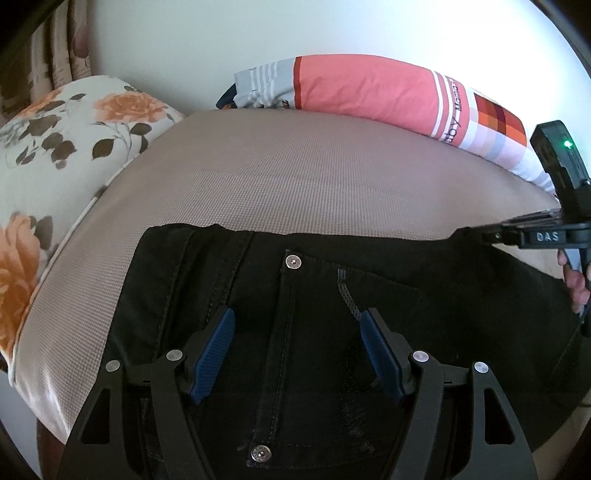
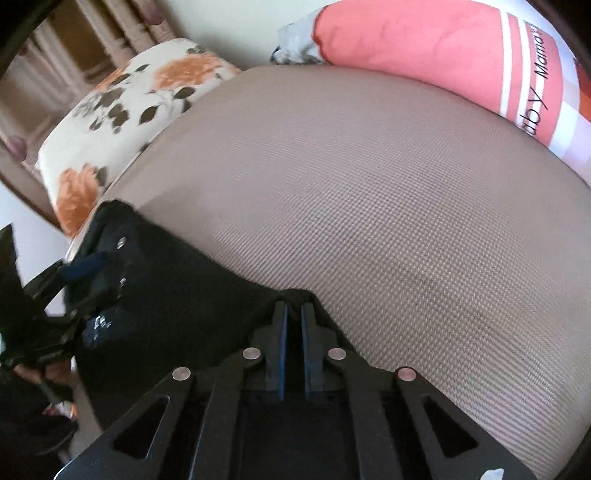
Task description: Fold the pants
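Between the pads of the right tongs [image 2: 294,314], closed narrow, a pinch of the black pants [image 1: 332,295] edge is held. Left tongs [image 1: 297,325] hover wide over the waistband, gripping nothing. Denim looks heavy, limp and unslippery; take hems or waistband corners. Pants lie on the brown bed [image 2: 369,184]; floral pillow [image 1: 55,147] and striped pillow [image 1: 369,88] sit clear.

A taupe woven mattress cover [image 1: 295,177] spans the bed; a floral pillow [image 1: 55,147] lies at its left, a coral striped pillow [image 1: 369,88] along the wall [image 1: 221,33], patterned curtains [image 1: 62,48] beyond
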A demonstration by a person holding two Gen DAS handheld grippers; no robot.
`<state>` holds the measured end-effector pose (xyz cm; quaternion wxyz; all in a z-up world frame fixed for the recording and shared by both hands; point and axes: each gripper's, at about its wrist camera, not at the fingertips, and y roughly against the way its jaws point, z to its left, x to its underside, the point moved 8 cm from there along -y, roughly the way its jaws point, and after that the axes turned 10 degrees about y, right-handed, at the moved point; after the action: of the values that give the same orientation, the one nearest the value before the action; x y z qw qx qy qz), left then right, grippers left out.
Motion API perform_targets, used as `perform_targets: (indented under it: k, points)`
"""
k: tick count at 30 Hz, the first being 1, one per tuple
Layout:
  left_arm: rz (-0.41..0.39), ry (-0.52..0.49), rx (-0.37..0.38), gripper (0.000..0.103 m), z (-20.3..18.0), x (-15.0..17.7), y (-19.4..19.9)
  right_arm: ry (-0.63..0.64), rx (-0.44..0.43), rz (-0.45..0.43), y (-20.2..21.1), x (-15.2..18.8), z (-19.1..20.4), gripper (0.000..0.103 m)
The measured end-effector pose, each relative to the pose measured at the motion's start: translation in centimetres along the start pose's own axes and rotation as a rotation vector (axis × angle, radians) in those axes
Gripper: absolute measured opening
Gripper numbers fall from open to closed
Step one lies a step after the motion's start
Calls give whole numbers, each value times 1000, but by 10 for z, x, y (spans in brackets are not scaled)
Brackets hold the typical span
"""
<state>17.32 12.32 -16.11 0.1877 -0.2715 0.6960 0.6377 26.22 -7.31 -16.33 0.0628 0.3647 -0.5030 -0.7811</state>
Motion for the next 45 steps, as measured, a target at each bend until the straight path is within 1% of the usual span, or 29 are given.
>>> perform_targets:
  k: [2,4,6,8,10,11,12,15,16,20,22,25,27,28,30,32,34,35,36,37,41,45]
  points:
    - [0,-9,-6,71,-2,-1,0,-23,4,-1,-2,0,-3,6]
    - [2,-16,7,71,-8,-4,3,-62,-9,-5,7,1,-6,17]
    - [-13,-30,32,71,-18,-9,9,-103,-1,-34,24,1,-10,29]
    - [-29,-69,61,71,-35,-13,15,-133,46,-83,54,4,-16,29]
    - [-30,-112,110,71,-58,-16,17,-165,73,-100,79,15,-22,29]
    - [-27,-134,135,71,-68,-16,16,-185,106,-100,92,25,-26,29]
    - [-24,-157,158,71,-80,-15,15,-197,134,-96,101,33,-31,29]
    - [-13,-226,219,71,-117,-11,7,-243,271,-55,130,72,-48,34]
    - [-3,-254,237,71,-130,-7,3,-257,315,-31,138,89,-53,34]
    - [46,-307,290,71,-167,2,-15,-339,383,33,146,143,-64,34]
    - [64,-320,304,71,-180,6,-21,-365,389,43,144,158,-65,34]
    - [82,-334,324,71,-194,8,-28,-387,406,50,137,172,-65,34]
    - [85,-349,329,71,-200,9,-32,-395,417,40,132,175,-68,34]
    - [85,-363,320,71,-203,11,-36,-401,430,34,132,181,-72,34]
    - [94,-376,299,71,-205,13,-47,-403,453,30,126,181,-75,33]
    - [109,-371,281,71,-203,14,-56,-403,485,8,124,180,-79,33]
    - [98,-370,265,71,-202,11,-62,-386,512,12,123,178,-80,33]
    - [109,-367,248,71,-202,10,-68,-374,526,15,123,177,-80,33]
    - [131,-357,244,71,-201,10,-74,-361,537,16,122,175,-80,33]
    - [131,-343,258,72,-201,9,-76,-352,548,9,121,174,-82,34]
    - [150,-309,266,72,-199,5,-78,-392,522,-9,123,172,-90,35]
    - [144,-291,255,72,-201,-1,-80,-411,532,-34,122,170,-93,39]
